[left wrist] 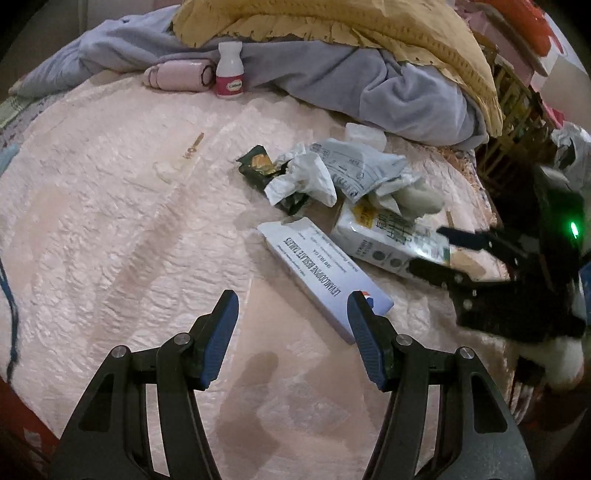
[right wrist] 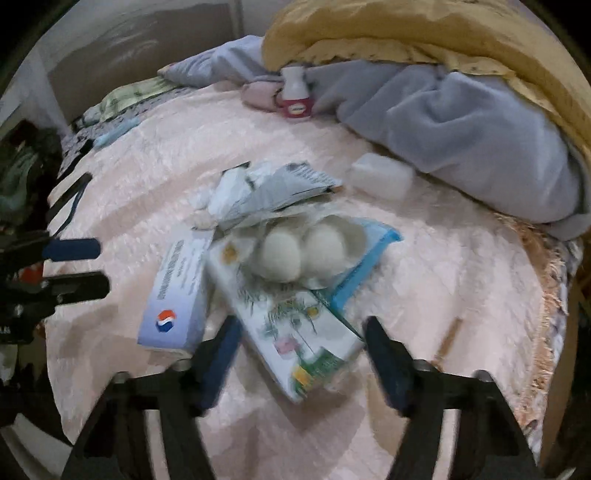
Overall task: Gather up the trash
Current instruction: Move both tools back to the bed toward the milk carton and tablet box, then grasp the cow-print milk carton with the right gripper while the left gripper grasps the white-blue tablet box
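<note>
A pile of trash lies on the pink bedspread (left wrist: 110, 229). It holds a white tablet box (left wrist: 317, 273) (right wrist: 177, 295), a printed drink carton (left wrist: 391, 236) (right wrist: 295, 332), crumpled paper (left wrist: 306, 181), a dark snack wrapper (left wrist: 258, 162), a grey printed bag (left wrist: 362, 162) (right wrist: 273, 188) and a clear pack with two white balls (right wrist: 303, 251). My left gripper (left wrist: 291, 310) is open and empty, just short of the tablet box. My right gripper (right wrist: 299, 332) (left wrist: 432, 251) is open, its fingers on either side of the carton's near end.
A small white bottle with a pink label (left wrist: 229, 70) (right wrist: 295, 92) and a pink roll (left wrist: 177, 75) stand at the back. A grey blanket (left wrist: 369, 81) and a yellow blanket (left wrist: 369, 22) are heaped behind. A white plastic tub (right wrist: 380, 177) lies by the grey blanket. A small spoon-like stick (left wrist: 181, 158) lies to the left.
</note>
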`<move>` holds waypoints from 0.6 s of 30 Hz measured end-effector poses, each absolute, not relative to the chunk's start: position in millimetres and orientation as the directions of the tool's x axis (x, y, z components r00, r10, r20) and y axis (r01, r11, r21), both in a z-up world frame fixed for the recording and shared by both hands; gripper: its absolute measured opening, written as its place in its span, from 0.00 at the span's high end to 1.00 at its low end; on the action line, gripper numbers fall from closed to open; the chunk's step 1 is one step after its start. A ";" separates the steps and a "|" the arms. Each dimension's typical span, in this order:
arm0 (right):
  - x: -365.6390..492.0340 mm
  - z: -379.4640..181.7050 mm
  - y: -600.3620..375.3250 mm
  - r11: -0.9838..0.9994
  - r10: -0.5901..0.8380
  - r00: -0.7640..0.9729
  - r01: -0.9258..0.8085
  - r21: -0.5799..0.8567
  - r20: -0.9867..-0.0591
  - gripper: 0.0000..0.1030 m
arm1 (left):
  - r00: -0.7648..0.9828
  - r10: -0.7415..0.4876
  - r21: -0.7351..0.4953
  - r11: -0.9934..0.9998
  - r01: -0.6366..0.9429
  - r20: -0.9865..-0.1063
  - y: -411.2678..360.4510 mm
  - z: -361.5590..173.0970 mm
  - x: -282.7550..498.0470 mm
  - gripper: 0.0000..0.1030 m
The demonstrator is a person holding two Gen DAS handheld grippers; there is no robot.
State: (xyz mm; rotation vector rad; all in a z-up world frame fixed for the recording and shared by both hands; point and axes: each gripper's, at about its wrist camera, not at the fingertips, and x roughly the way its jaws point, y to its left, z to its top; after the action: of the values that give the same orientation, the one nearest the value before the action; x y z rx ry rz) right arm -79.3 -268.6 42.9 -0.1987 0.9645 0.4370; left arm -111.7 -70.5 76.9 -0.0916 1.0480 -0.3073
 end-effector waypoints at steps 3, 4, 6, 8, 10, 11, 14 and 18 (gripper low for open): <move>-97.6 47.0 -274.3 0.912 0.257 0.510 -0.409 0.031 -0.821 0.44 | 0.446 -0.318 -0.254 0.947 0.198 -0.837 -77.4 72.5 -106.2 0.42; -105.7 49.2 -279.3 0.921 0.252 0.515 -0.388 0.038 -0.819 0.44 | 0.442 -0.325 -0.264 0.944 0.196 -0.836 -79.8 71.2 -104.5 0.42; -131.5 57.4 -297.1 0.943 0.228 0.540 -0.331 0.045 -0.810 0.44 | 0.435 -0.340 -0.282 0.940 0.194 -0.834 -86.4 68.1 -102.0 0.42; -157.0 64.0 -315.8 0.964 0.184 0.557 -0.261 0.040 -0.810 0.44 | 0.430 -0.338 -0.282 0.940 0.191 -0.837 -95.4 63.1 -98.3 0.42; -181.8 66.4 -335.6 0.980 0.144 0.549 -0.193 0.042 -0.823 0.44 | 0.437 -0.320 -0.268 0.947 0.177 -0.841 -102.9 57.9 -94.8 0.42; -190.4 66.7 -342.0 0.984 0.134 0.544 -0.174 0.045 -0.828 0.44 | 0.447 -0.297 -0.251 0.954 0.161 -0.844 -105.7 55.3 -92.4 0.42; -207.6 62.6 -351.5 0.987 0.128 0.510 -0.150 0.058 -0.851 0.44 | 0.452 -0.267 -0.239 0.964 0.120 -0.851 -112.9 45.3 -84.2 0.42; -202.9 63.8 -336.9 0.980 0.117 0.504 -0.198 0.017 -0.856 0.28 | 0.446 -0.246 -0.225 0.969 0.100 -0.861 -120.6 33.7 -74.1 0.42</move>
State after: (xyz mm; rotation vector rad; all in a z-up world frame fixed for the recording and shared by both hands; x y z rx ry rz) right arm -202.9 -336.9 63.8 -0.0872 1.0250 0.1902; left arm -74.1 -120.6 33.7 -0.1489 1.0889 -0.2158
